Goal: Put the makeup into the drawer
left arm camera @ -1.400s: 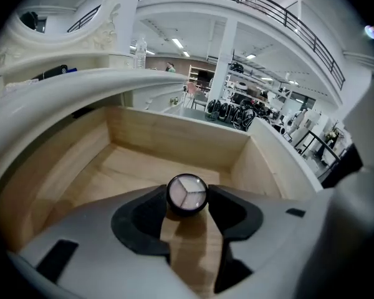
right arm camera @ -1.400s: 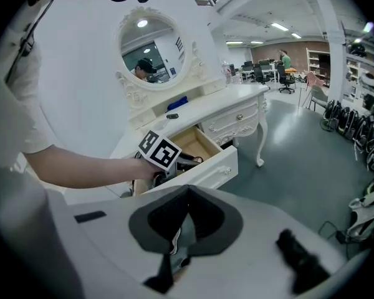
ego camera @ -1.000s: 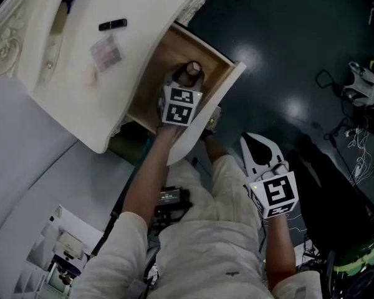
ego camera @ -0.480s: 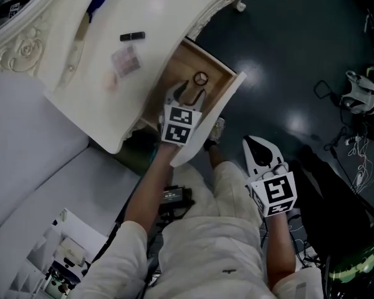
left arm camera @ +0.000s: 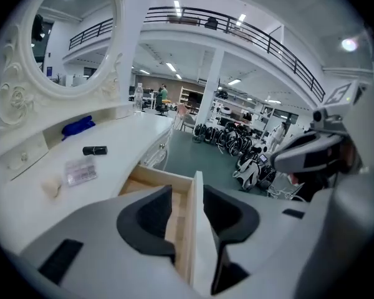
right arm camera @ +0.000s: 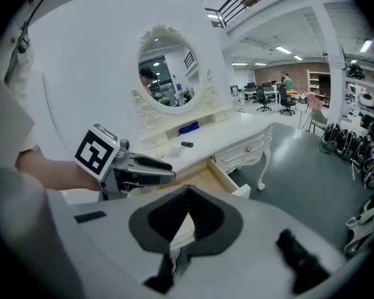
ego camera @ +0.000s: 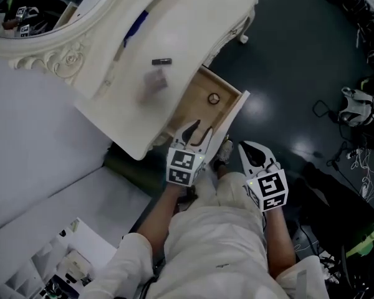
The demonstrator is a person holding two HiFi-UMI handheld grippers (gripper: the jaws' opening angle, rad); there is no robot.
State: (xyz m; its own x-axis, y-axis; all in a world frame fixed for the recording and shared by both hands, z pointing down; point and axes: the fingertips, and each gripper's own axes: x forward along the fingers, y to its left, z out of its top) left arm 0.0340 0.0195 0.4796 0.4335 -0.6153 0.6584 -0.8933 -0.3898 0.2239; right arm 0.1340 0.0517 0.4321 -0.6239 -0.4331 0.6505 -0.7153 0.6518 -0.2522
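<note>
In the head view, the white dressing table fills the upper left of the frame, and its wooden drawer stands pulled out toward the lower right. A small round pot sits on the drawer floor near the upper end. The black lipstick tube lies on the tabletop just left of the drawer, its long axis running left to right across the frame; we cannot tell which end is the cap. Below and left of it lies a clear palette, too blurred to read its lie. The left gripper hangs over the drawer's lower end, jaws partly apart, and the right gripper sits just to its right above the dark floor. In the left gripper view, the jaws have just been closing to a narrow gap. The drawer's white front edge shows through it, but neither pad presses on anything. The tube lies at mid-left, again left to right, with the palette below it, long side tilting slightly up to the right. In the right gripper view, the jaws are together at the tips and hold nothing. The tube is a small dark bar on the tabletop below the oval mirror.
</note>
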